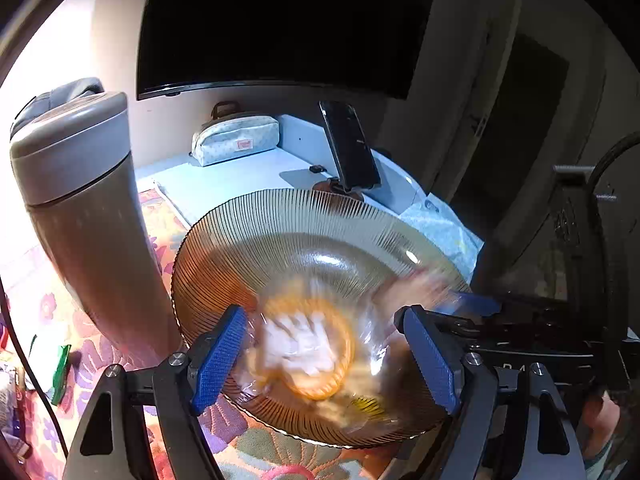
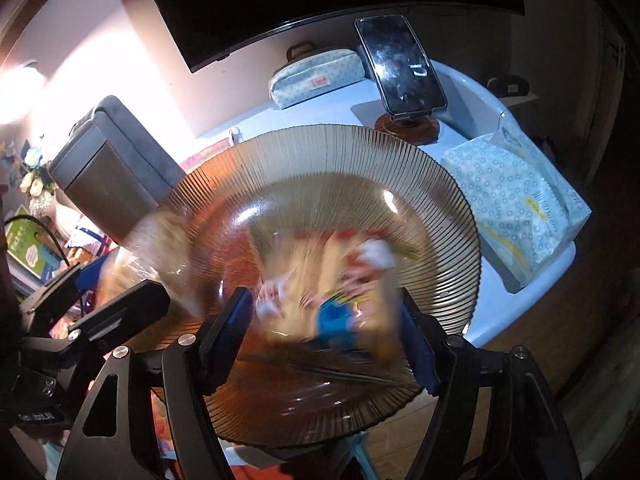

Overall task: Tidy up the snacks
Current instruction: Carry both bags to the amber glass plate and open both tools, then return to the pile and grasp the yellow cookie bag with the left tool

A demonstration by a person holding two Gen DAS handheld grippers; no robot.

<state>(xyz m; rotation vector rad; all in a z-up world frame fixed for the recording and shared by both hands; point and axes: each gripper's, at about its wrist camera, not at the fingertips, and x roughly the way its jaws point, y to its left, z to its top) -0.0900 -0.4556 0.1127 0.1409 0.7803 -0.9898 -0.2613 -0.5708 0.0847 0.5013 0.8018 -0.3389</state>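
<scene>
Amber ribbed bowl [image 1: 280, 232] under both grippers; blurred snack pkts between each's jaws, grip can't tell.

The red label on the dotted pouch [image 2: 316, 74] and the yellow print on the dotted tissue pack [image 2: 516, 204] are both too small and blurred to read, as is the white lettering on the green card [image 2: 30, 250] at the left edge.
</scene>
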